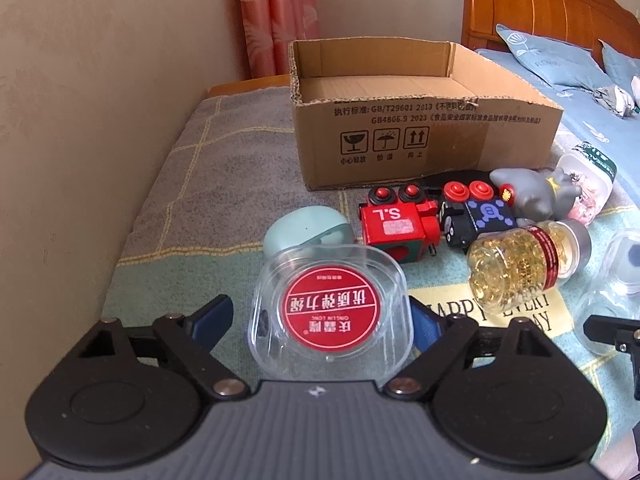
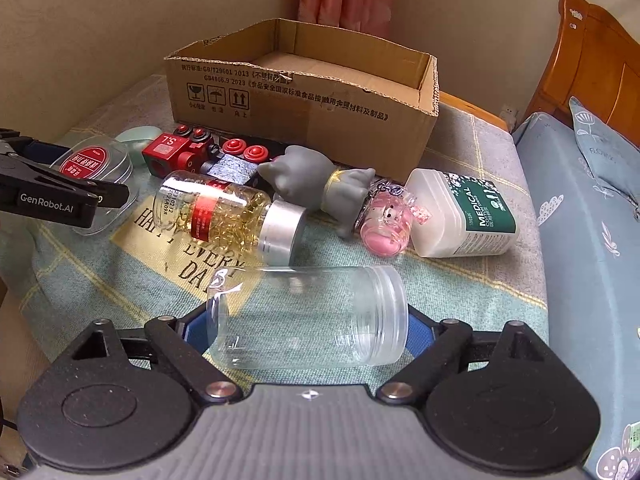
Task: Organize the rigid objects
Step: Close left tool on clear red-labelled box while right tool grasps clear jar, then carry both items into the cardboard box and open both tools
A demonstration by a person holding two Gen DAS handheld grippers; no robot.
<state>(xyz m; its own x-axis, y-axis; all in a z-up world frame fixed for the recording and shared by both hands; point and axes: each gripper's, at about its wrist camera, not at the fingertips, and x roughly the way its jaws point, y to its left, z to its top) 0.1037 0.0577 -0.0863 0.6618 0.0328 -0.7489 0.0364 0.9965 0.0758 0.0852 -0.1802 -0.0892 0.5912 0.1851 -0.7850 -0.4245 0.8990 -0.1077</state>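
Between the jaws of the left gripper [image 1: 320,320] sits a clear plastic tub [image 1: 330,312] with a round red label on its lid, resting on the checked cloth [image 1: 180,216] that covers the desk. Its right blue pad looks to be against the tub's wall, while the left pad stands clear with a gap, so this is a grasp still forming, not a hold. The right gripper [image 2: 308,328] is in the same position around a clear empty jar [image 2: 308,316] lying on its side, threaded mouth to the right; its blue pads sit at the jar's two ends, but whether they press I cannot tell.

Judging by this, the step in hand is picking up two items at once, and the next move calls for clamping down fully, lifting, and carrying them to the open cardboard box [image 1: 400,136] at the back of the cloth, which appears empty. Both containers are smooth, hard and see-through, so they may slip or roll under a light pinch.

Farther out lie a capsule bottle [image 2: 224,212], a red toy block [image 1: 394,224], a grey figurine [image 2: 316,184], a pink charm [image 2: 386,224] and a medical swab tub [image 2: 464,216].
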